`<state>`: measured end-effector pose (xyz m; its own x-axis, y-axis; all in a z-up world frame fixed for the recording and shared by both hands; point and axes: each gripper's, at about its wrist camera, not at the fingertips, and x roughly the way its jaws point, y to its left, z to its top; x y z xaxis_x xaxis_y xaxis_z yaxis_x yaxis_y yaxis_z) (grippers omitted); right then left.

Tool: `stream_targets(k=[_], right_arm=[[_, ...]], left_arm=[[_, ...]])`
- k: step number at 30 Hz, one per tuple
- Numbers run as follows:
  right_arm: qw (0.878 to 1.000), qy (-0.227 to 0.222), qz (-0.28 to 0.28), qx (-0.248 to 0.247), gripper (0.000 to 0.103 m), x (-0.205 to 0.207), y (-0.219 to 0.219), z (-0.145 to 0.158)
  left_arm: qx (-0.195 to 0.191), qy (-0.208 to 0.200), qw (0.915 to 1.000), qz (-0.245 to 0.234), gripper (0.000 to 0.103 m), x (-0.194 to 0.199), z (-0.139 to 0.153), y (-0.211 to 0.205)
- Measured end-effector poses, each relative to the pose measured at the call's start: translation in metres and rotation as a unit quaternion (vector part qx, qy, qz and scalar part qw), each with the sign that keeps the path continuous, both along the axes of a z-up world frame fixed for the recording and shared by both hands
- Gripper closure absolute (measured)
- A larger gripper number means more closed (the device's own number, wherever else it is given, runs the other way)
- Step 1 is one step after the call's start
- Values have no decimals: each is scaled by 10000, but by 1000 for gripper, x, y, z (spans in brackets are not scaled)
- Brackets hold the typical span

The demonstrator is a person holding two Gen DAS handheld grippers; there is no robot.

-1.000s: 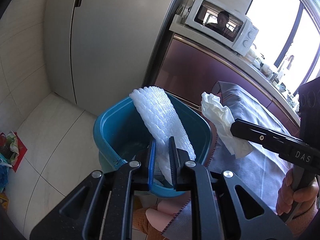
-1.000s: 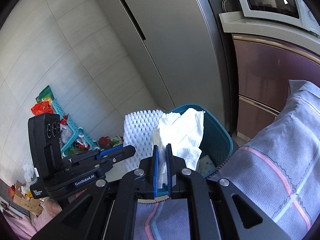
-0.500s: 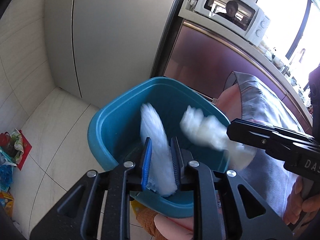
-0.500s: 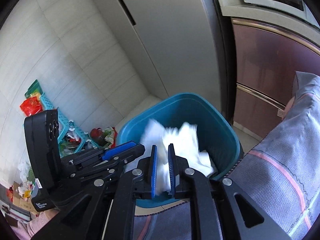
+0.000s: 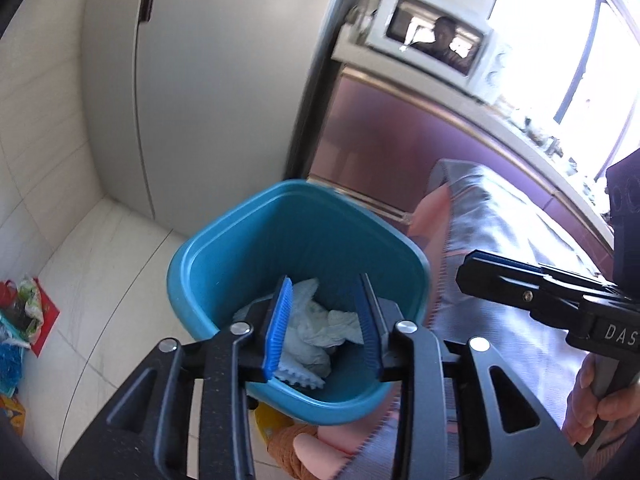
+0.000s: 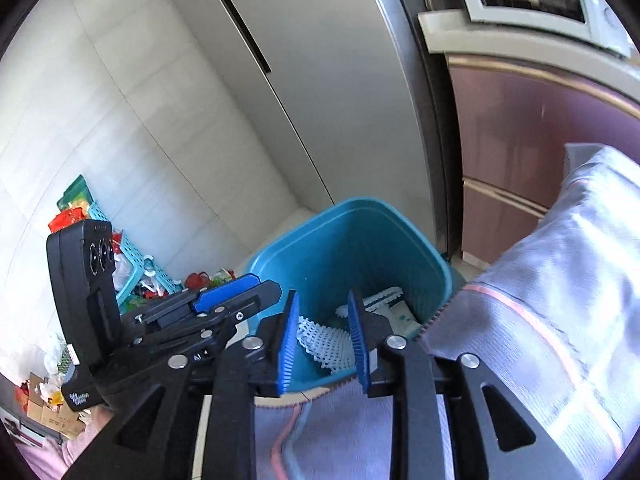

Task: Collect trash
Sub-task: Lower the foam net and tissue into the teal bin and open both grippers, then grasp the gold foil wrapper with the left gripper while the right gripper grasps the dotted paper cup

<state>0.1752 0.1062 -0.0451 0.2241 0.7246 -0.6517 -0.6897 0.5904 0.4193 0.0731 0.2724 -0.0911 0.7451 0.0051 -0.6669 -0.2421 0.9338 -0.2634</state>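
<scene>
A blue trash bin (image 5: 224,256) stands on the floor beside the table; it also shows in the right wrist view (image 6: 360,240). Inside it lie a crumpled white tissue (image 5: 324,326) and a white foam net (image 5: 300,378), which also shows in the right wrist view (image 6: 324,338). My left gripper (image 5: 324,330) is open and empty just above the bin's near rim. My right gripper (image 6: 324,340) is open and empty over the bin. The right gripper appears in the left wrist view (image 5: 520,284), and the left gripper in the right wrist view (image 6: 224,300).
A grey striped tablecloth (image 6: 540,300) covers the table next to the bin. A steel fridge (image 5: 208,80) and a purple cabinet (image 5: 400,140) with a microwave (image 5: 432,44) stand behind. A turquoise basket (image 6: 132,256) with colourful clutter sits on the floor at left.
Both grippers moved over the bin and opened. The foam net left my left gripper and the tissue left my right gripper; both now lie inside the bin.
</scene>
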Motion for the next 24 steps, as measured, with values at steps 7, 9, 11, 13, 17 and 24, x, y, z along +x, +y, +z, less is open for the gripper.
stream_targets(k=[7,9,11,13,17,24], right_arm=[[9979,-478,-382,193,65,-25,-68,26],[9967,-515,-571,253,64,-29,-91,30],[9944,-543,-849,316,63,-32,-119,34],[9915,-576,-1117,323,63,-34,-145,35],[9831,-615,-1702,264,63,-42,-199,34],[9640,-546,-2591,224,63,-59,-288,30]], left_arm=[[-4,-525,9957,-769,58,-13,31,-48],[-58,-603,9925,-1062,56,-12,36,-67],[-64,-642,9884,-1378,56,-8,39,-90],[-71,-668,9834,-1687,56,-2,42,-114],[-134,-630,9719,-2263,56,13,44,-164],[-214,-526,9477,-3141,56,32,45,-252]])
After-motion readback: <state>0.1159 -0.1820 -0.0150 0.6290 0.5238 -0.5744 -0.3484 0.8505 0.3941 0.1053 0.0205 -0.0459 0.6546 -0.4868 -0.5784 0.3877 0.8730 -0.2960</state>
